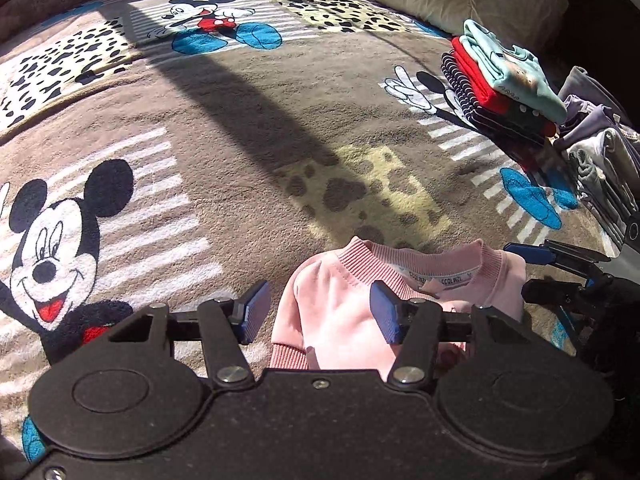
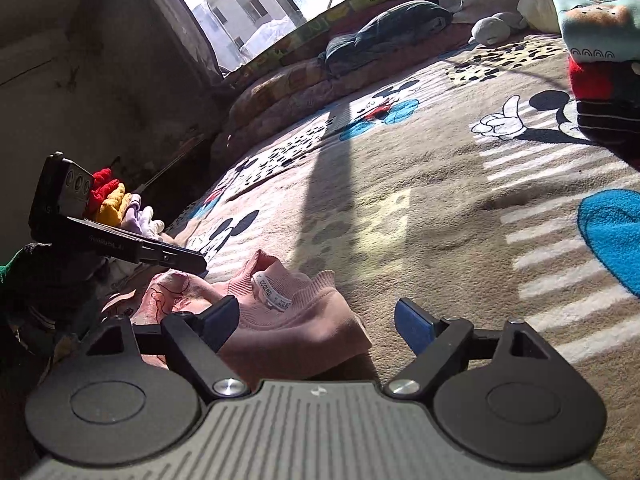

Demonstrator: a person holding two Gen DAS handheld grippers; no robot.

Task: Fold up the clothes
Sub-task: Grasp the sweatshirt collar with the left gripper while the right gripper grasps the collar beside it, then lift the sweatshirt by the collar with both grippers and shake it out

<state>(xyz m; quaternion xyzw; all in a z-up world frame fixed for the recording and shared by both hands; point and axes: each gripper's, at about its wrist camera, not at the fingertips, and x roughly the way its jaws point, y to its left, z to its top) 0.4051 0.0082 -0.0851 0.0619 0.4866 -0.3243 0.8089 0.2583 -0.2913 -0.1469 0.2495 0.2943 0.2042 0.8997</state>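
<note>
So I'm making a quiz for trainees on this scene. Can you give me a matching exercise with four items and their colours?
Things:
1. sweatshirt between the left tool pads
2. top garment of the folded stack
3. garment right under it
4. tool pads

Colours:
A. red
B. blue
C. pink
D. mint green

Pairs: 1-C, 2-D, 3-A, 4-B

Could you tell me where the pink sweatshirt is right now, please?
The pink sweatshirt lies on the blanket, collar away, just ahead of both open hand-held grippers; the folded stack sits far right.
</note>
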